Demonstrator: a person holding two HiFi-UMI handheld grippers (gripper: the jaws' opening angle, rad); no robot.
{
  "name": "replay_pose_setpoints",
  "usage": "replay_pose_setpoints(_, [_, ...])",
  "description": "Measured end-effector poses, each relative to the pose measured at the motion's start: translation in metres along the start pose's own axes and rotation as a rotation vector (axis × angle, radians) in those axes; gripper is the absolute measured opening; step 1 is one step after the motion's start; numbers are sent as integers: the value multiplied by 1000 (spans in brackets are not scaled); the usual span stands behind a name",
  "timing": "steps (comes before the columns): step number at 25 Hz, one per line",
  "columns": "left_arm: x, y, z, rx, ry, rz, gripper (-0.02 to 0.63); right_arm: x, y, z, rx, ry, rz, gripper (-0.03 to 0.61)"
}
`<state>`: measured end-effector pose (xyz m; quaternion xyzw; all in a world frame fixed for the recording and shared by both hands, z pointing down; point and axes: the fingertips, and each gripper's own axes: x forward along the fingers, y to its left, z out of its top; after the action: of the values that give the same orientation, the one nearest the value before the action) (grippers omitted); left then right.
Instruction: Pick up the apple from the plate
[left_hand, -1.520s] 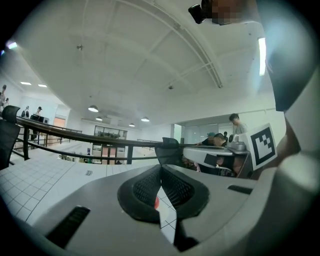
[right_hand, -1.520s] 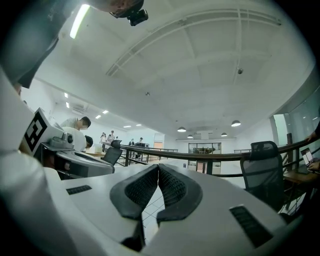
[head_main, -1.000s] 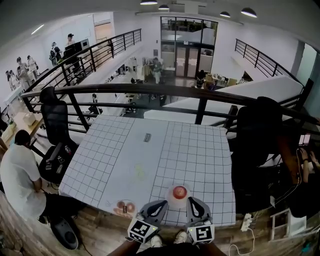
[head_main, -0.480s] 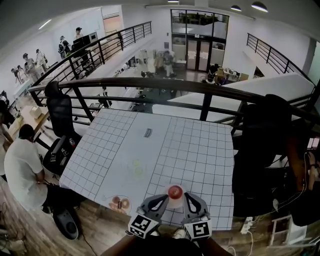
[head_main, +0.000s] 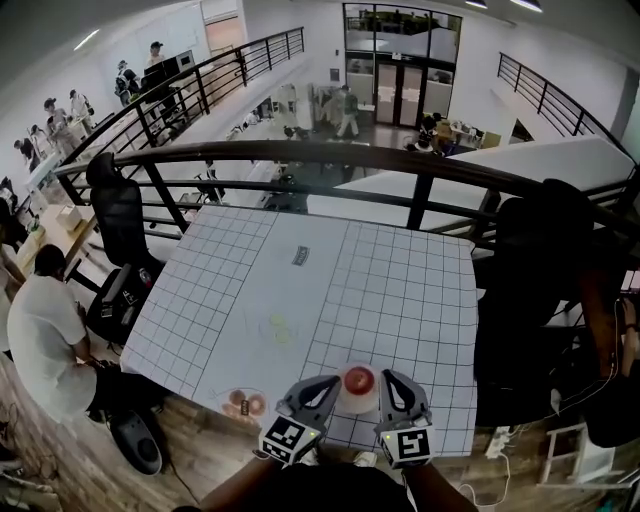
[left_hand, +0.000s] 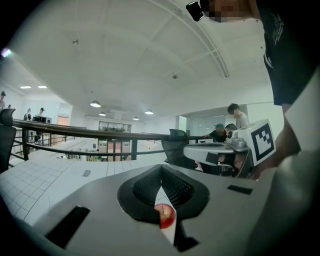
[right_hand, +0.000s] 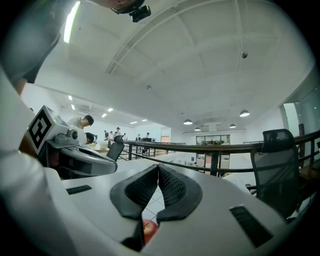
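Observation:
A red apple sits on a small white plate near the table's front edge. My left gripper lies just left of the plate and my right gripper just right of it, both shut and holding nothing. In the left gripper view the black pads meet at their tips, and the apple shows through the gap below them. Beneath the closed pads in the right gripper view, only a sliver of the apple is visible.
The white gridded table also carries a small clear dish of round pieces at the front left, a dark flat item further back and a faint green mark. A black railing runs behind the table. Office chairs and a seated person are alongside.
The head view has shifted slightly. Both grippers have edged forward along the plate's two sides and stay shut. The apple has not moved on its plate.

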<state>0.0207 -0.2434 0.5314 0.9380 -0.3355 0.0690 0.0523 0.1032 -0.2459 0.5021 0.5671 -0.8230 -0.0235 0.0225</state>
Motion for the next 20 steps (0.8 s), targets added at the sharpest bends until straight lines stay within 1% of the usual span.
replay_pose_setpoints(10, [-5, 28, -16, -36, 17, 15, 21, 16, 22, -25, 22, 53, 10, 23])
replay_pose_setpoints(16, [8, 38, -38, -49, 63, 17, 21, 24, 22, -60, -8, 160, 58, 23])
replay_pose_setpoints(20, [16, 41, -45, -68, 69, 11, 21, 25, 23, -84, -30, 250, 62, 25])
